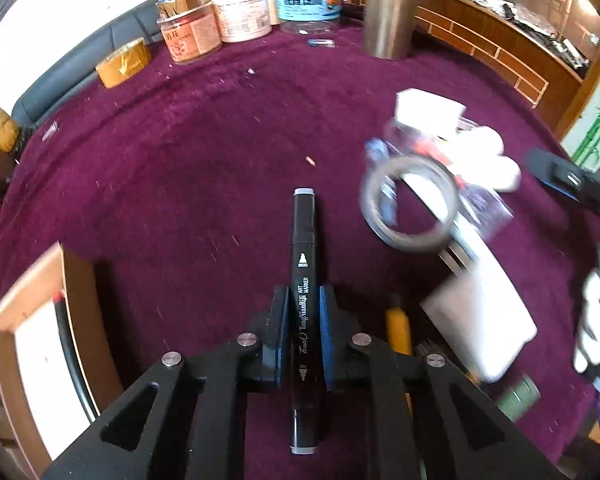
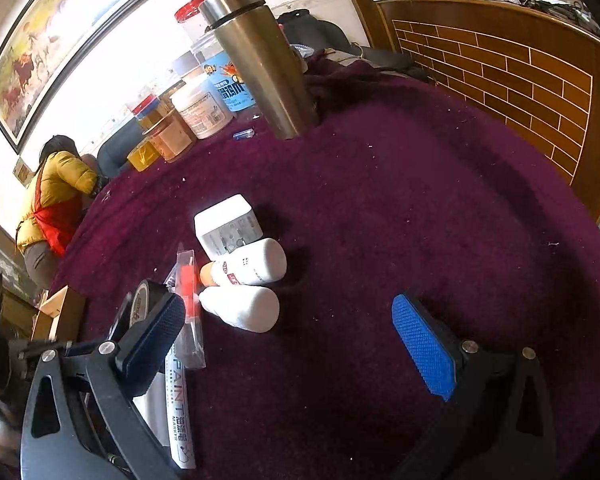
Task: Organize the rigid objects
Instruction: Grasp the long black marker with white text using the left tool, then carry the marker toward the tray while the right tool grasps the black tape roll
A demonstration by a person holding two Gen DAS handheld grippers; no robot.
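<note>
- The round table under a deep purple plush cloth [image 2: 380,220] fills most of both views, its nap dotted with pale crumbs.
- A framed painting of horses [image 2: 56,40] hangs on the white wall at the upper left of the right wrist view, with a person in a yellow padded jacket and red apron [image 2: 56,200] below it at the left edge.
- A tall brushed-steel flask [image 2: 260,64] stands upright at top centre, beside a row of plastic jars [image 1: 236,12] and a roll of yellow-brown tape [image 1: 123,62] at the upper left.
- A shallow wooden tray with a white floor [image 1: 40,344] sits at the lower left of the left wrist view; a thin black pen with a red end lies in it.
- The left gripper [image 1: 304,316] at bottom centre is clenched on a black art marker with grey end caps [image 1: 303,240]; its blue pads press the barrel from both sides, and the marker points up the frame above the cloth.
- The right gripper [image 2: 296,344] has its jaws spread wide, blue textured pads well apart, only cloth between them.
- Centre left of the right wrist view lies a cluster: a white square charger block [image 2: 226,222], two white cylindrical bottles [image 2: 252,264] touching each other, and a white paint marker in a clear sleeve [image 2: 180,396] partly under the left pad.
- A grey tape ring [image 1: 410,204], blurred, lies right of centre in the left wrist view.
</note>
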